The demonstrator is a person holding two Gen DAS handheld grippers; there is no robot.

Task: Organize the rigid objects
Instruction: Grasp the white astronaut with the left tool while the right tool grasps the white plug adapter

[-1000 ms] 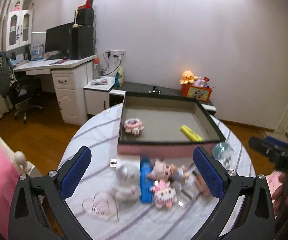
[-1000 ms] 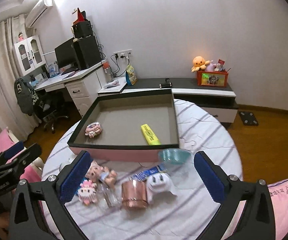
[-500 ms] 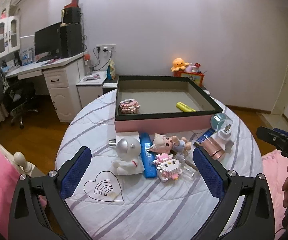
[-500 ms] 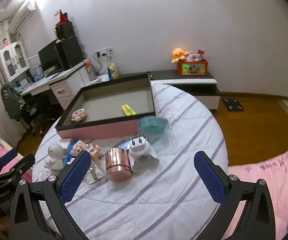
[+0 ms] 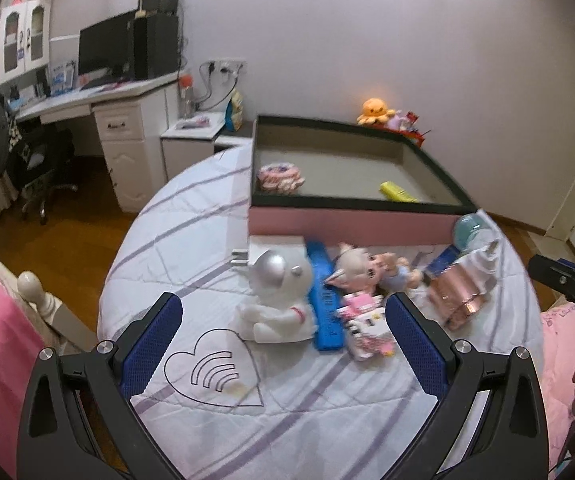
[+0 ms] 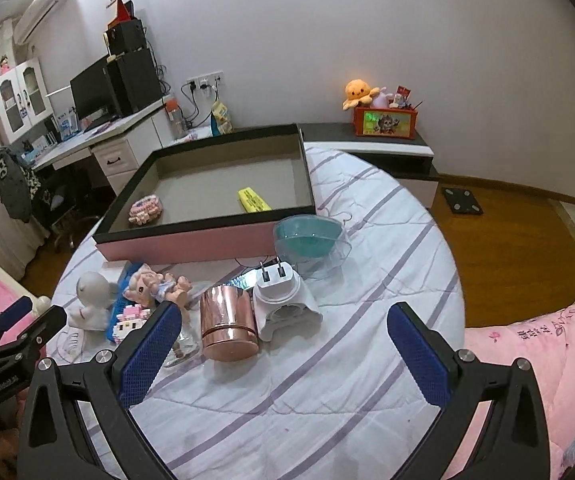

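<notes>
A pink box with a black rim stands at the table's far side, holding a yellow marker and a pink round thing. In front lie a white astronaut figure, a blue bar, a doll, a pink block toy, a copper cup, a white plug and a teal bowl. My left gripper is open just before the astronaut. My right gripper is open before the cup and plug.
The round table has a striped white cloth with a heart-shaped mark. Pink bedding lies at right, a bedpost at left. A desk and a low cabinet stand by the far wall.
Both grippers have moved closer to the objects in front of the box after drawing back half a second ago. Both stay open and empty.
</notes>
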